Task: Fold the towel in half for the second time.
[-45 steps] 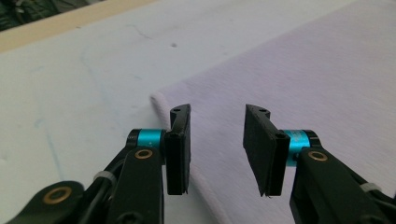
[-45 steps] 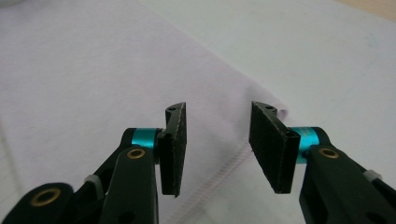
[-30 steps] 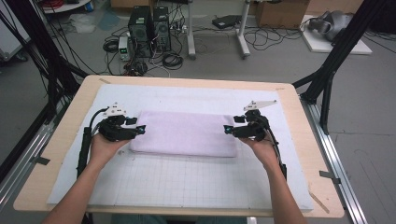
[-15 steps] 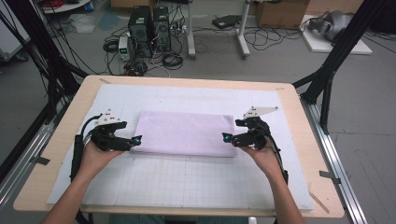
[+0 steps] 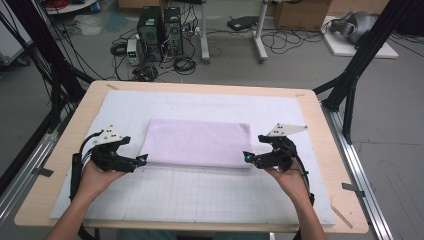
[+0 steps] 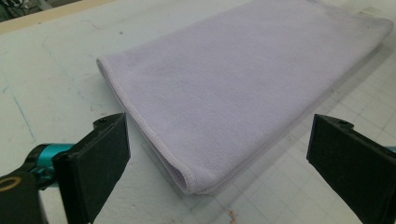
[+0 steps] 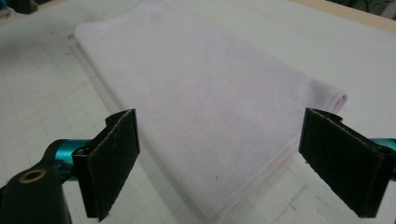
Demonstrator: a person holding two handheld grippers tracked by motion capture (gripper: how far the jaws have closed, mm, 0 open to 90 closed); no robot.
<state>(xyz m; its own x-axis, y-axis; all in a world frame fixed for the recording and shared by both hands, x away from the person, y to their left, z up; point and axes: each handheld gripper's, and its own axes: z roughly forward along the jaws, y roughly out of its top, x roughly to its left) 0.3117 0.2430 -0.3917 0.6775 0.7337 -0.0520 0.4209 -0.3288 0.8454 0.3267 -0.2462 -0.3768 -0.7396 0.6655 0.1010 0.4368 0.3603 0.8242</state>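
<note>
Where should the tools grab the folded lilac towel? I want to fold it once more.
Take the folded lilac towel by its near corners, one from each short end: it lies flat, and those hemmed corners lift slightly off the white gridded mat.

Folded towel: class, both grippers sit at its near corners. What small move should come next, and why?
Probably ease both hands clear. The folded towel lies flat on the white mat; the left gripper and right gripper have just been opening, with nothing pressed between their jaws, so this fold looks finished.
</note>
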